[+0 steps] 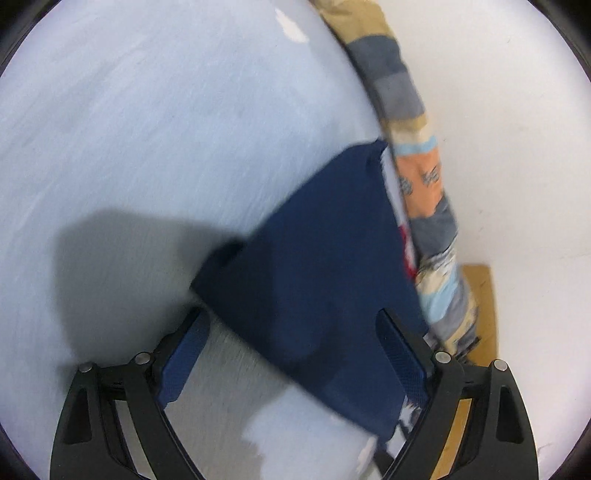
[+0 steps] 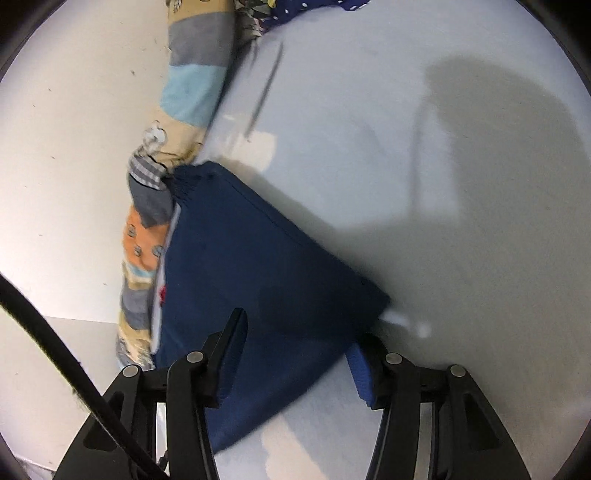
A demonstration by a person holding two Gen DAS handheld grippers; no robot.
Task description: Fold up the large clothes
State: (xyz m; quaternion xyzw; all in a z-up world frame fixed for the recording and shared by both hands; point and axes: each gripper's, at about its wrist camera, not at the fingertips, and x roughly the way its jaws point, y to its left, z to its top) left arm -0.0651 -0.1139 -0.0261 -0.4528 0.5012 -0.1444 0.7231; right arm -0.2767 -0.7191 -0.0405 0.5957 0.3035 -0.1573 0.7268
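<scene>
1. the folded navy garment (image 1: pixel 314 266) lies on the pale blue table (image 1: pixel 147 147), its far edge against a striped patchwork cloth (image 1: pixel 413 122).
2. left gripper (image 1: pixel 295 354): jaws spread wide, released; the garment's near corner lies between them, the 3 o'clock pad over the cloth, no pinch visible.
3. right gripper (image 2: pixel 299 354): jaws apart, released, with the garment's corner between them.
4. only the left view shows a brown board (image 1: pixel 480 317) at 4 o'clock.
5. only the right view shows a black cable (image 2: pixel 55 354) at 8 o'clock and a dotted navy cloth (image 2: pixel 314 7) at 12 o'clock.
</scene>
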